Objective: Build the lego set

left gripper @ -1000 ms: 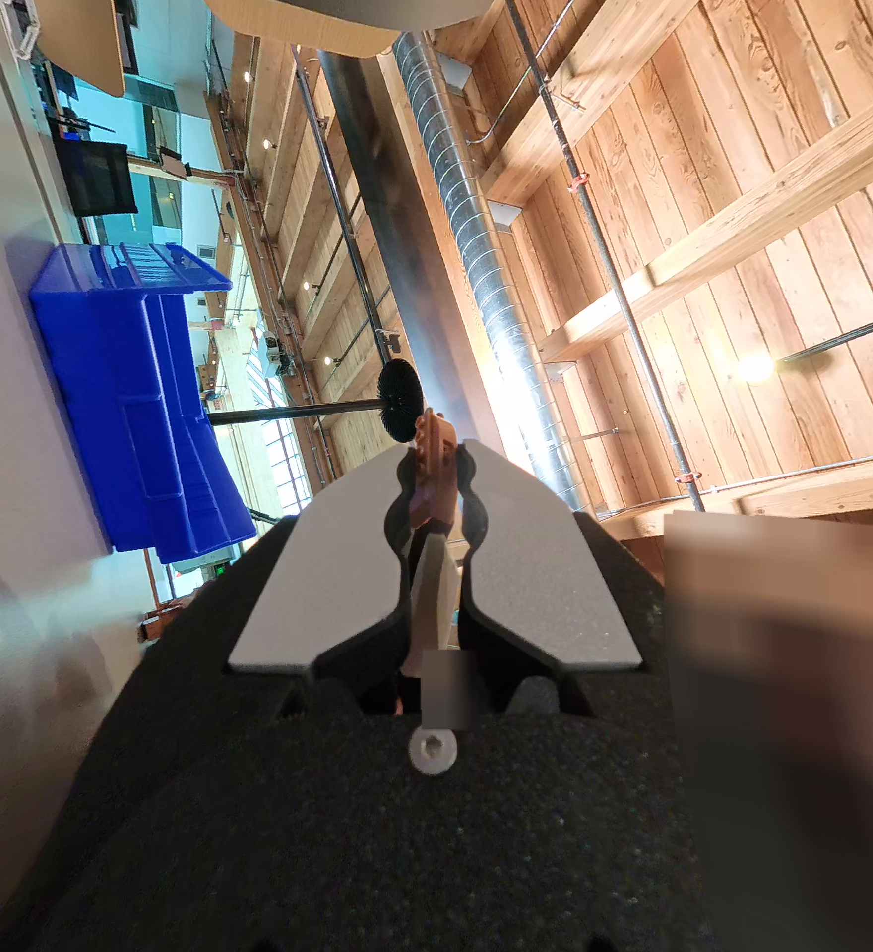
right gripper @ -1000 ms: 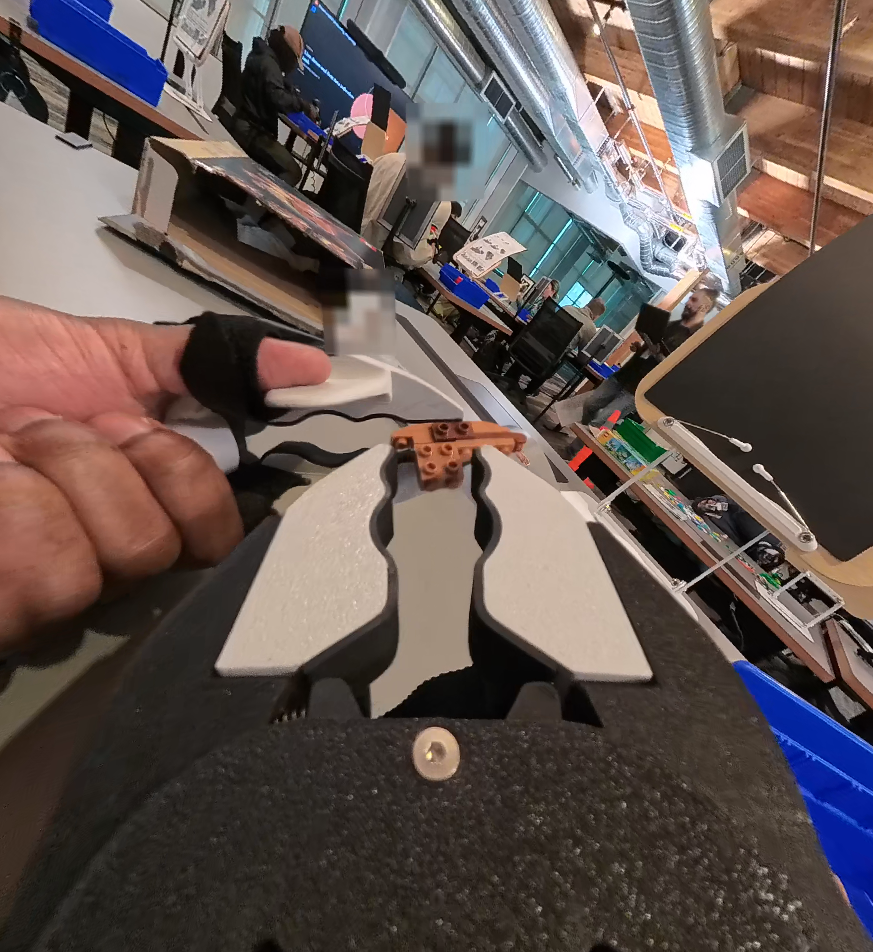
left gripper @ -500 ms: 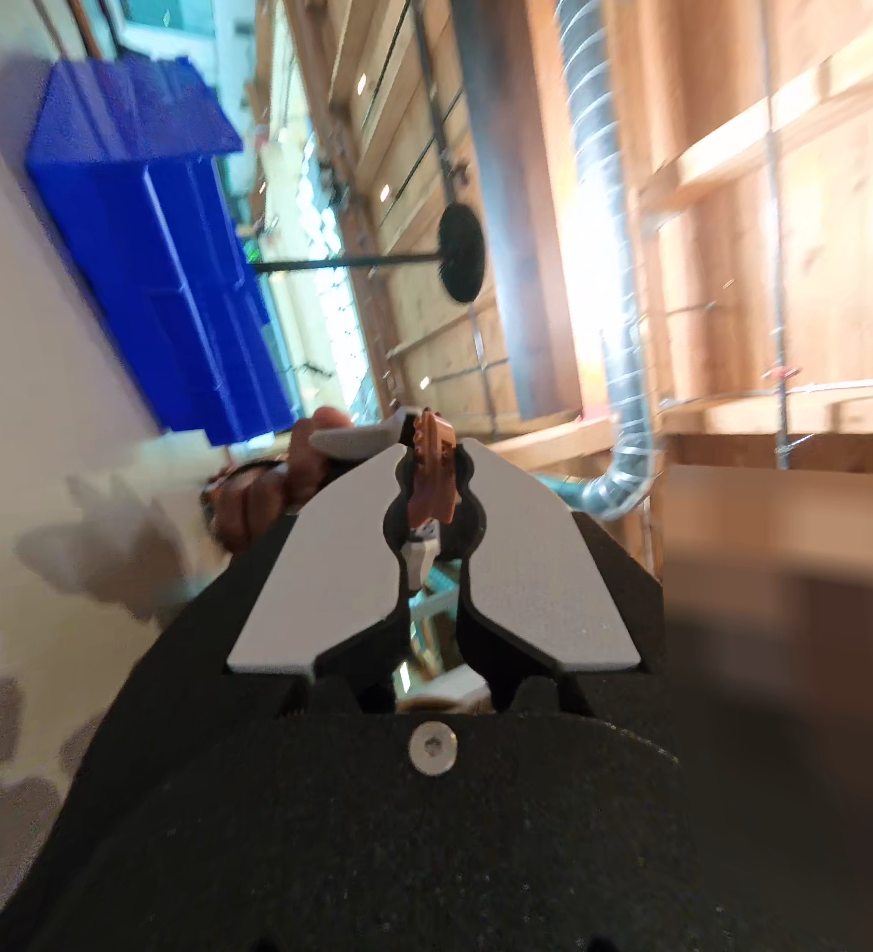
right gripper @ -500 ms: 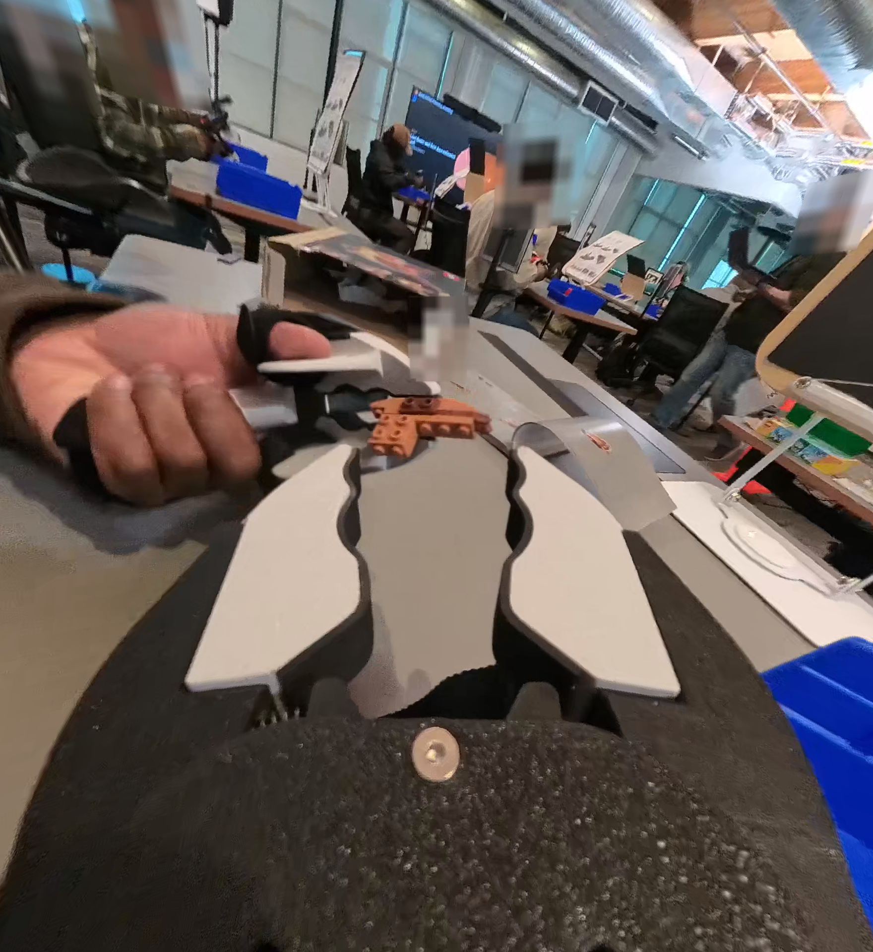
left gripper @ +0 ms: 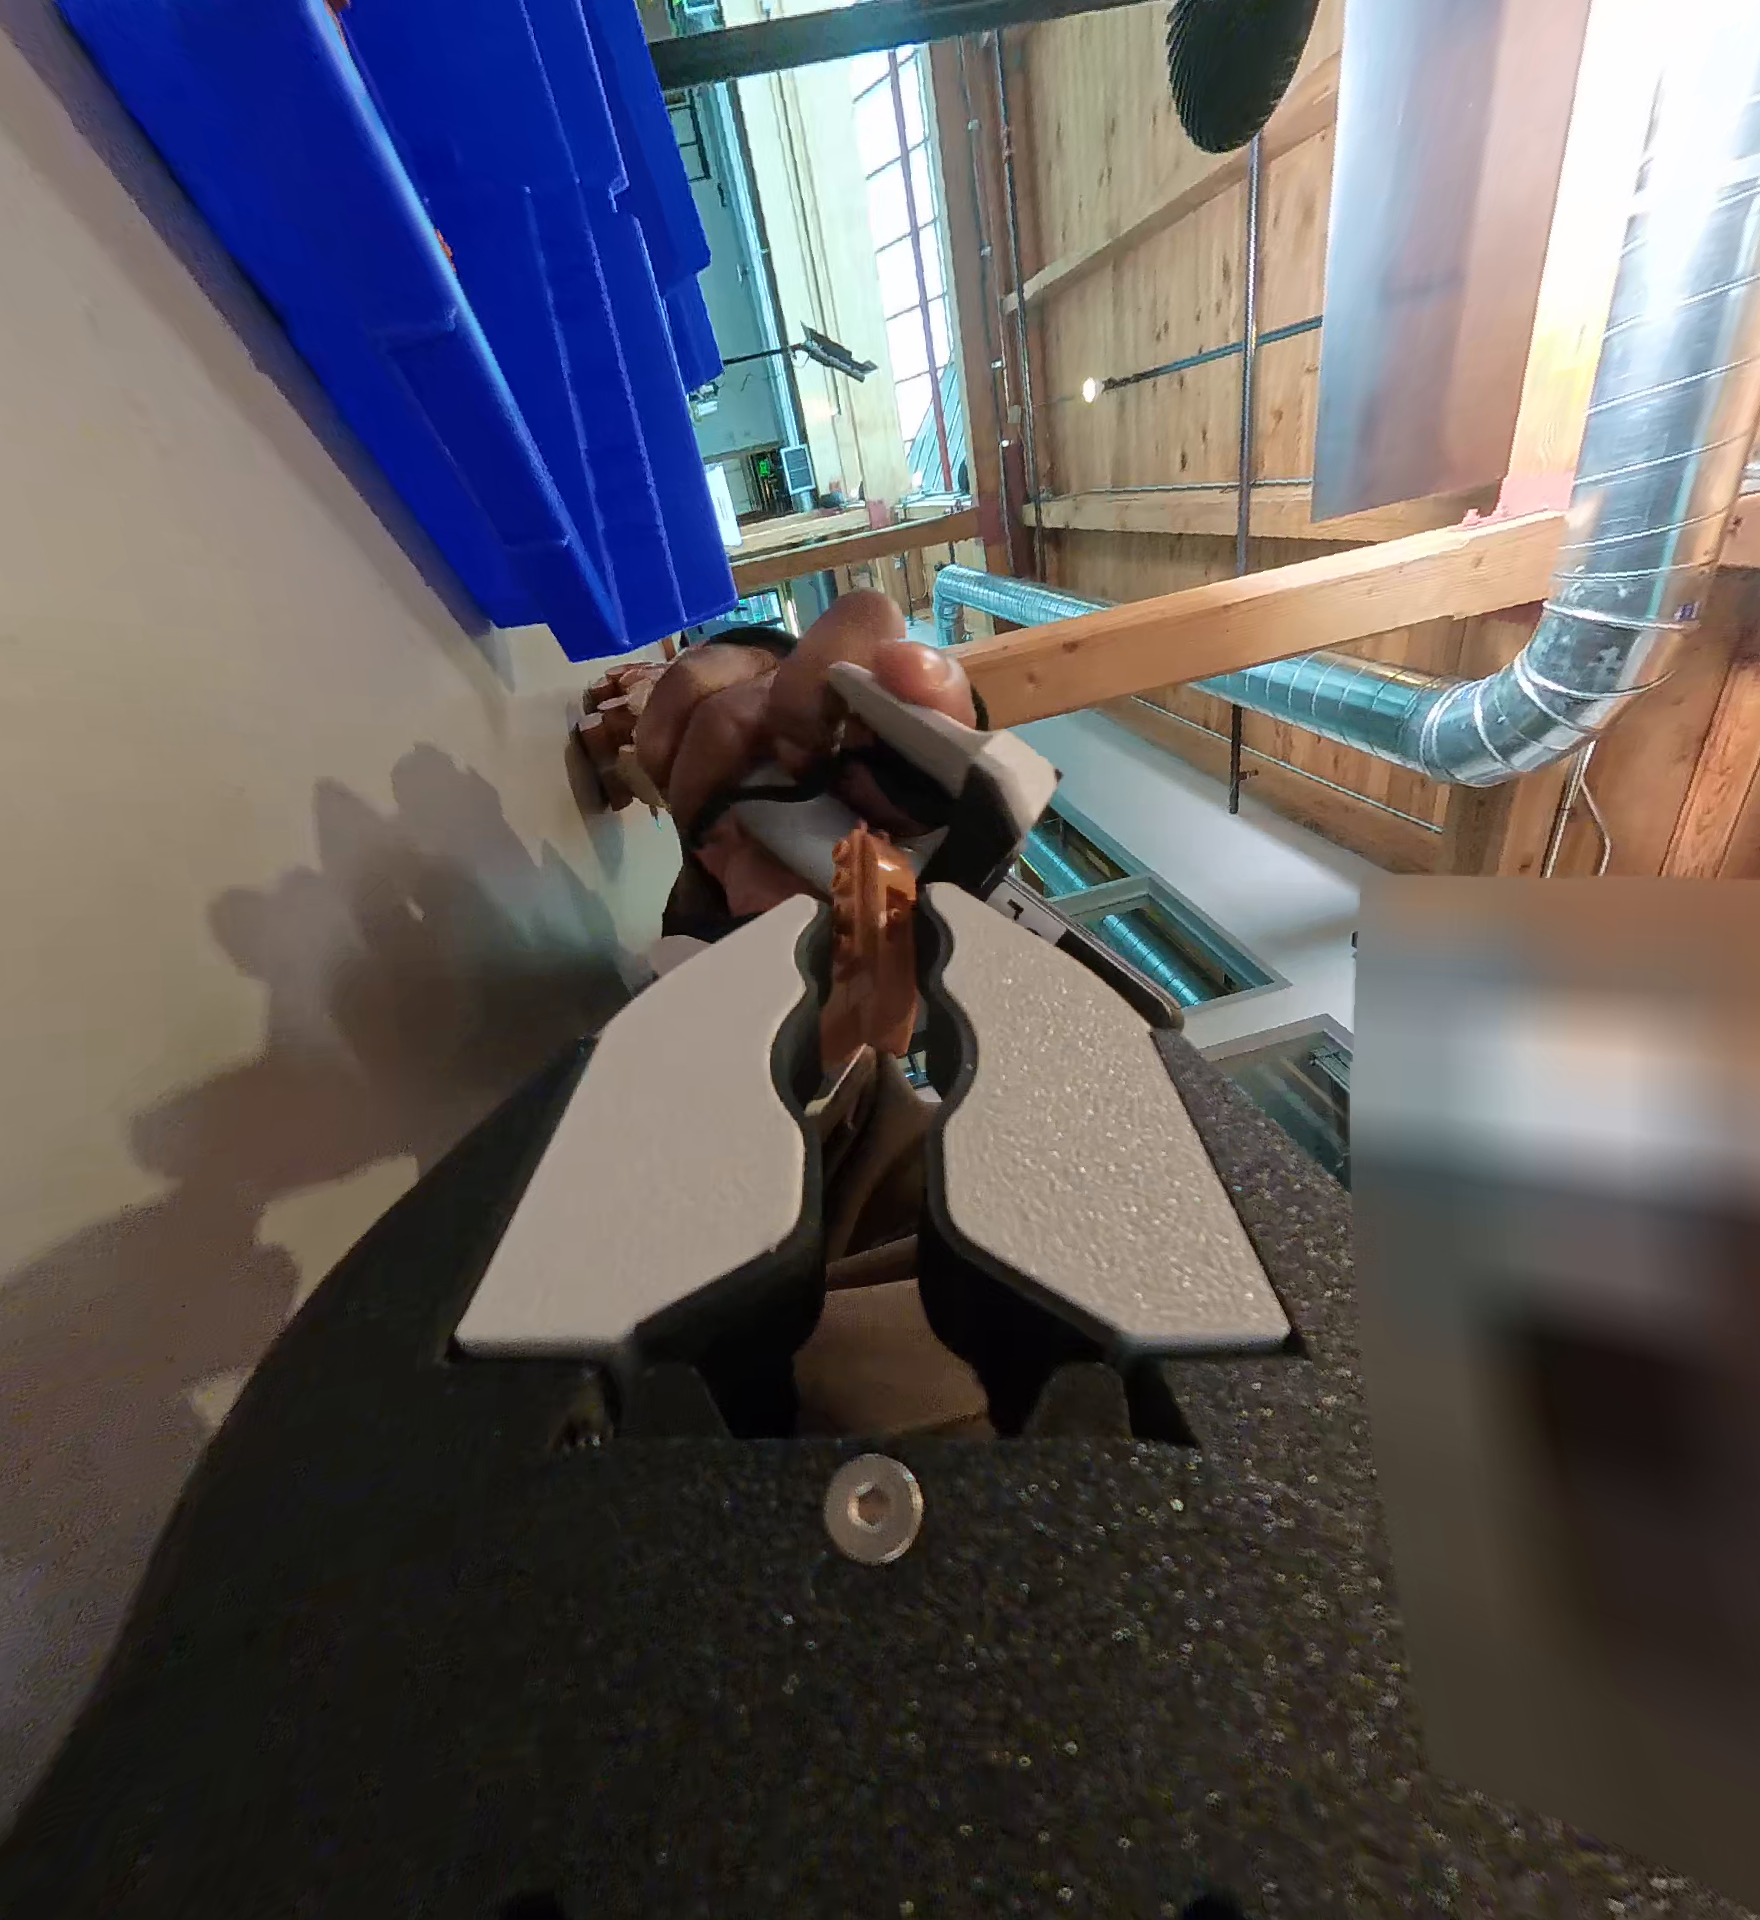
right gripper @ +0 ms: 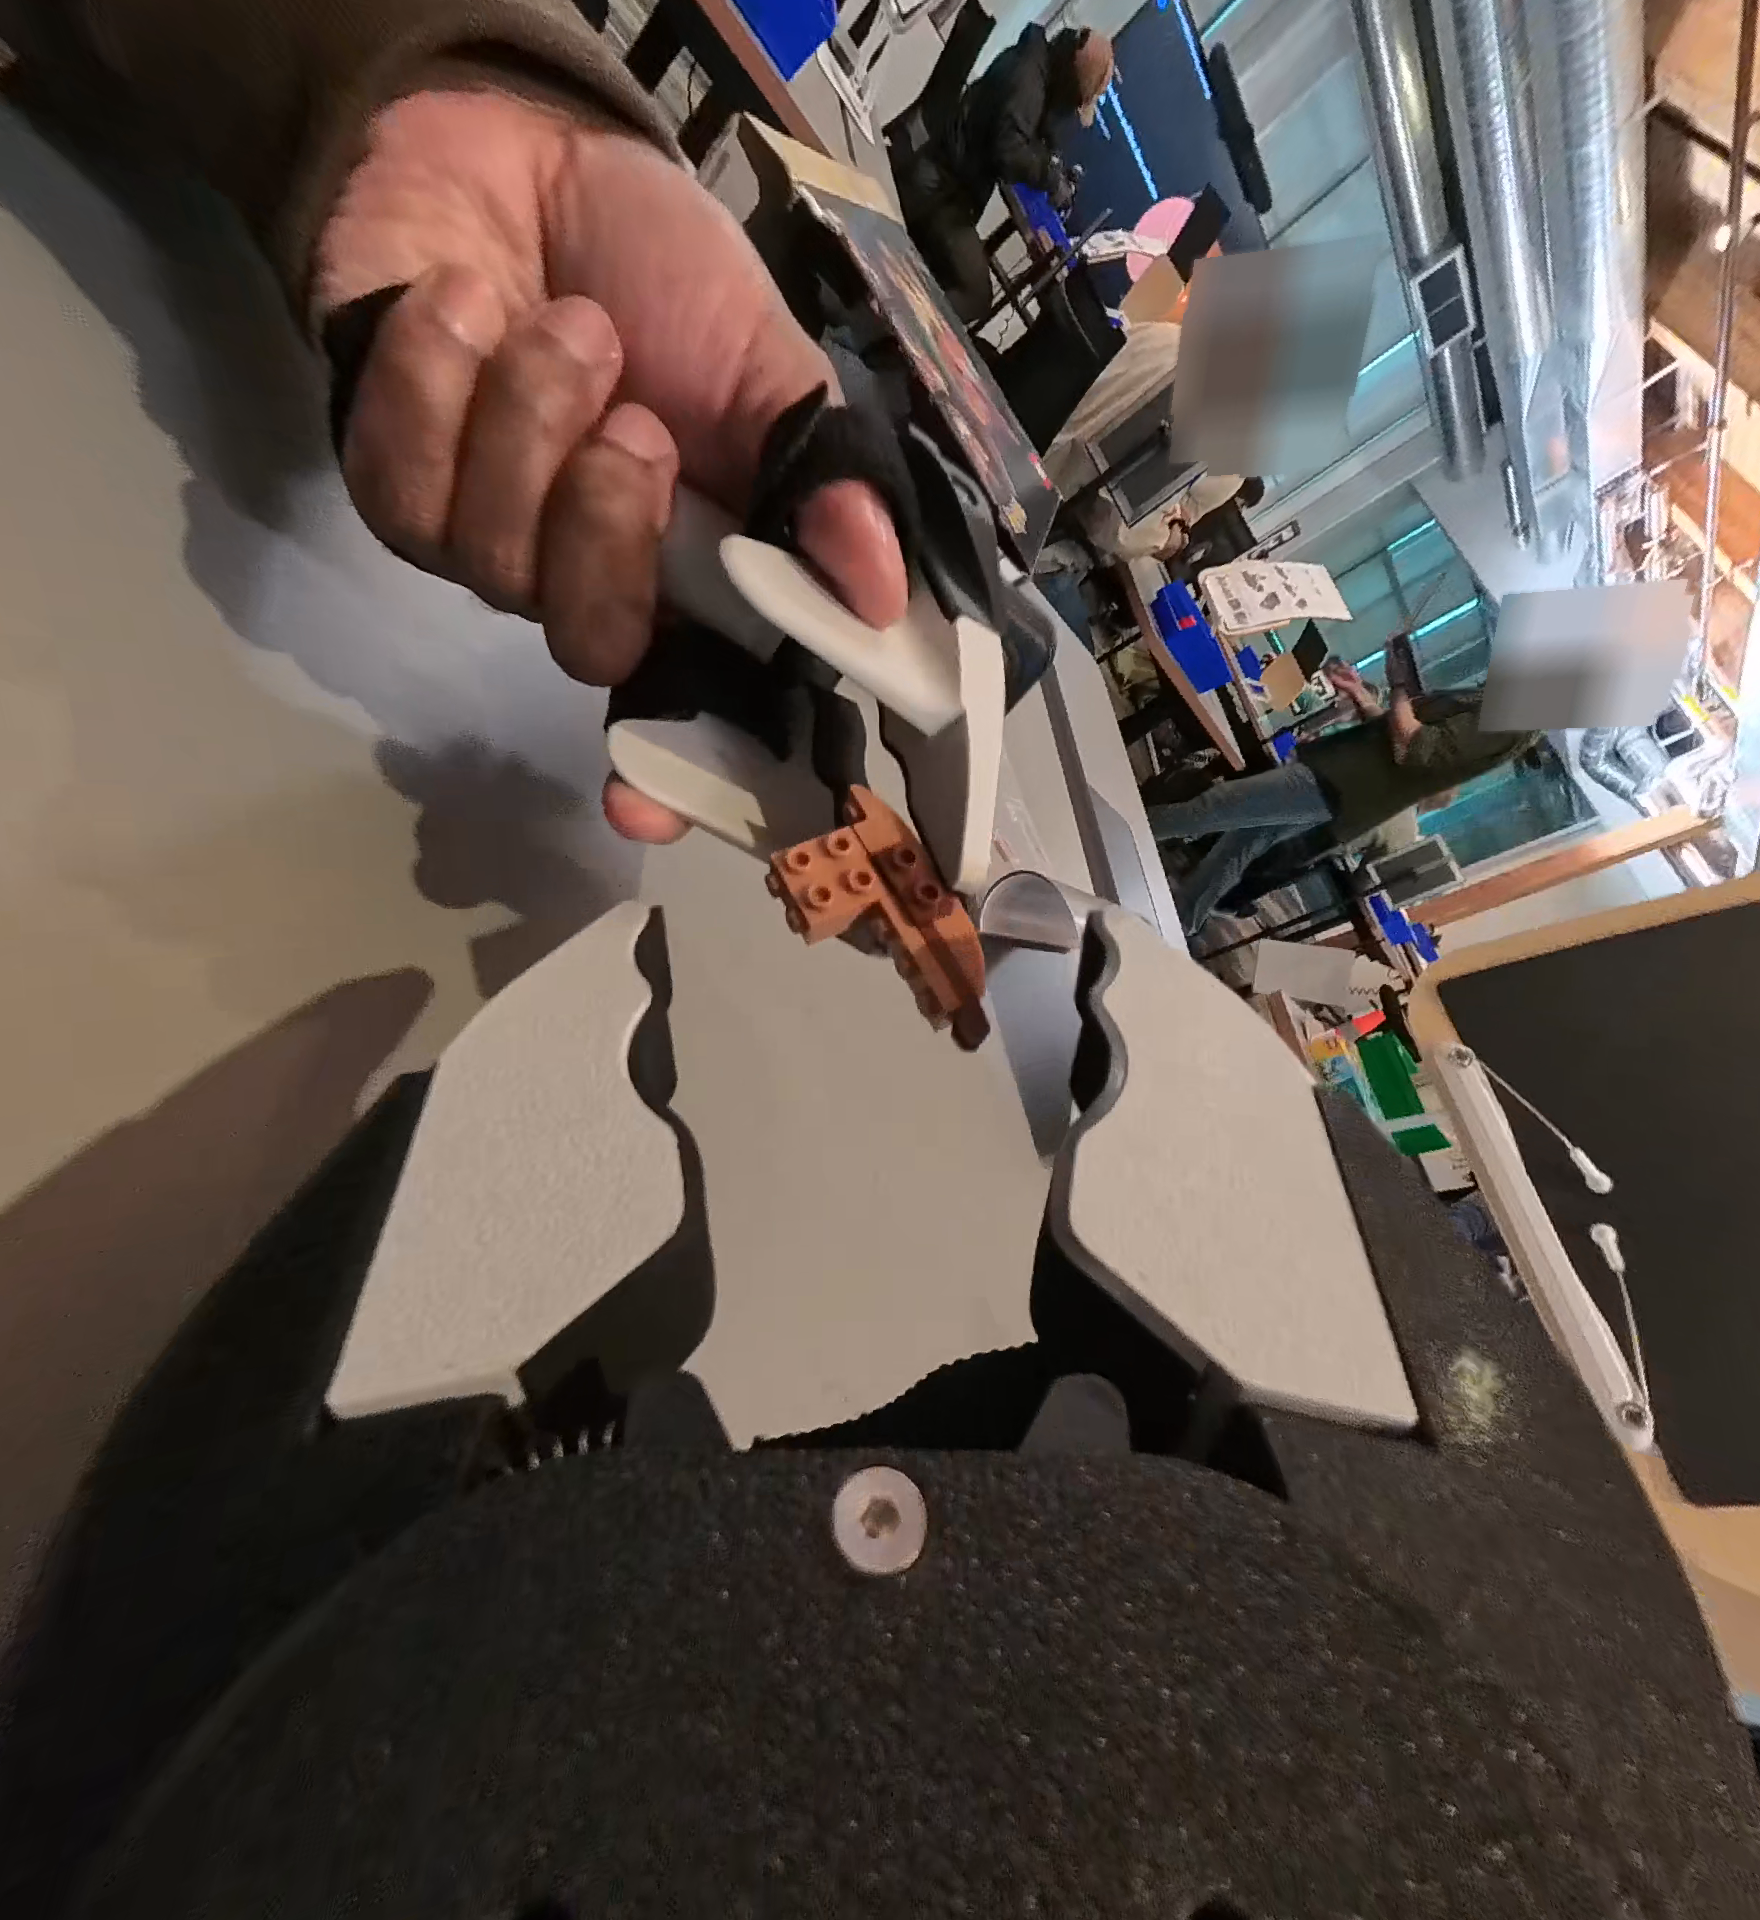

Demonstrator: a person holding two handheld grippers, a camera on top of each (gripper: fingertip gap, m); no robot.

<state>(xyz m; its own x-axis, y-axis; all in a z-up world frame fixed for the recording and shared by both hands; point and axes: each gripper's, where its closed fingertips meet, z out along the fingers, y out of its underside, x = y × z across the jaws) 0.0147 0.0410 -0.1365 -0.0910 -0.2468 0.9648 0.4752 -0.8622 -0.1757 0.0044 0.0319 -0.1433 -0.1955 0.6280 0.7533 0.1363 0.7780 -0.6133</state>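
Note:
A brown lego assembly [left gripper: 868, 961] of studded plates sits clamped edge-on between my left gripper's [left gripper: 871, 914] fingers. In the right wrist view the same assembly [right gripper: 855, 894] hangs from the left gripper's white fingers [right gripper: 969, 748], which a hand [right gripper: 543, 343] holds above the grey table [right gripper: 128, 727]. My right gripper [right gripper: 871, 925] is wide open and empty, its tips either side of the assembly and just short of it. The right gripper's fingers [left gripper: 917, 727] and the hand holding them show just beyond the assembly in the left wrist view.
A blue bin [left gripper: 388, 312] stands on the table behind the work spot, with small brown pieces [left gripper: 611, 717] near it. A printed cardboard box [right gripper: 917, 312] lies farther back, a clear curved plastic piece [right gripper: 1021, 914] ahead, and a black board [right gripper: 1634, 1143] at the right. People sit at distant tables. The grippers are tip to tip, or close to it.
My right gripper has opened and let go of the brown assembly, which stays in the left gripper. Both grippers have tilted, and the left view has swung from the ceiling towards the table.

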